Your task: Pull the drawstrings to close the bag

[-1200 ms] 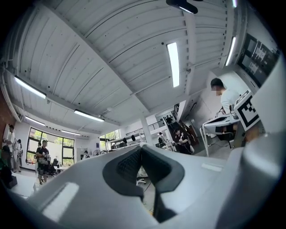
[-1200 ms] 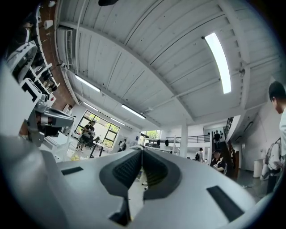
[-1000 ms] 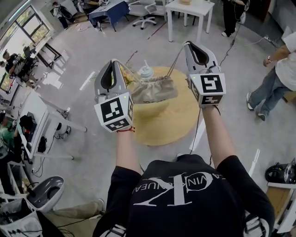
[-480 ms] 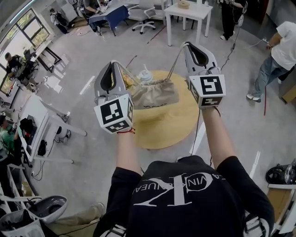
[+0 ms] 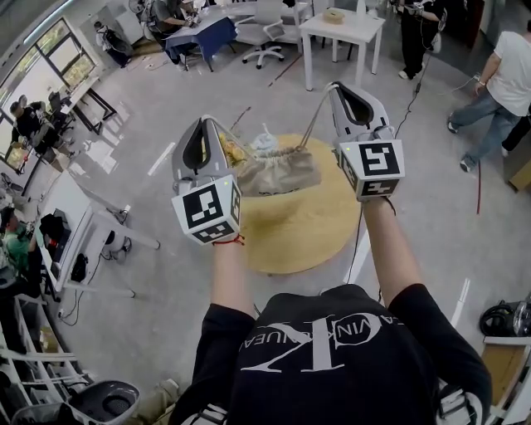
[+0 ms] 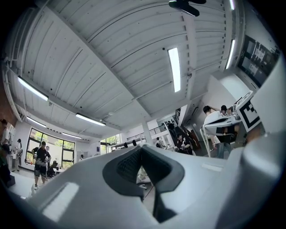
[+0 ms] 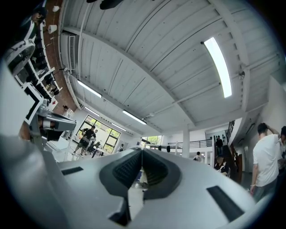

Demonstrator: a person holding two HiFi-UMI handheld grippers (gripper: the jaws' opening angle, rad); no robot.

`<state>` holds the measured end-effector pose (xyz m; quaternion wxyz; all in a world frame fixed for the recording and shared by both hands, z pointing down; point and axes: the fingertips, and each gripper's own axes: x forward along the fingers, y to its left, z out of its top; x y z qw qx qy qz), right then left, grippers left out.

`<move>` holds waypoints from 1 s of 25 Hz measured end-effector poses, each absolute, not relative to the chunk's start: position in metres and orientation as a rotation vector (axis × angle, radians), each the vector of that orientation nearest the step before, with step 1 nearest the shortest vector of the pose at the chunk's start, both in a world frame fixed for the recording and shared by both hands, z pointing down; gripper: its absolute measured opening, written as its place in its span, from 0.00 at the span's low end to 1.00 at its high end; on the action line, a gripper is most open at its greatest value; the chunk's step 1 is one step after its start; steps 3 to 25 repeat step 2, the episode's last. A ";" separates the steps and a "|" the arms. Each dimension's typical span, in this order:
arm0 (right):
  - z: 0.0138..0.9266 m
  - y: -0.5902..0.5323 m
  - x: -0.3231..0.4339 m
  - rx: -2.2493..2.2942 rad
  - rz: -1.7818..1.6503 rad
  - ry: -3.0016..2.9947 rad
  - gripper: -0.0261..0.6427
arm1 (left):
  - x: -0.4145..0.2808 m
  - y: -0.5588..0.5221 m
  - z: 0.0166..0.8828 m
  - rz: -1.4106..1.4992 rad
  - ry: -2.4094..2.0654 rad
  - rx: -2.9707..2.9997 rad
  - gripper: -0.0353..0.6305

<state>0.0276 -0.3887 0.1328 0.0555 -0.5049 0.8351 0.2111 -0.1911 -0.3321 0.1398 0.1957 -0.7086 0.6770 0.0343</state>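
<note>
From overhead only, bag (image 5: 278, 172) on taut drawstrings (image 5: 316, 117)

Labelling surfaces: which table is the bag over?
The round wooden table, under the bag; the white table and blue table stand far behind.

We hold both forearms stretched forward, apart, with the grippers tilted slightly upward.
Left gripper (image 5: 204, 122): jaws pinched together on the left drawstring (image 5: 232, 135).
Right gripper (image 5: 337, 85): jaws pinched together on the right drawstring (image 5: 318, 114).

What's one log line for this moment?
left gripper shut on left drawstring | right gripper shut on right drawstring | bag mouth gathered
</note>
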 end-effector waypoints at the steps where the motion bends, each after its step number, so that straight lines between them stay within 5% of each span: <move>1: 0.133 -0.389 0.027 -1.529 0.640 2.535 0.07 | -0.192 -0.332 0.140 0.096 1.898 -1.984 0.07; 25: 0.133 -0.389 0.026 -1.526 0.639 2.535 0.07 | -0.193 -0.332 0.140 0.097 1.899 -1.982 0.07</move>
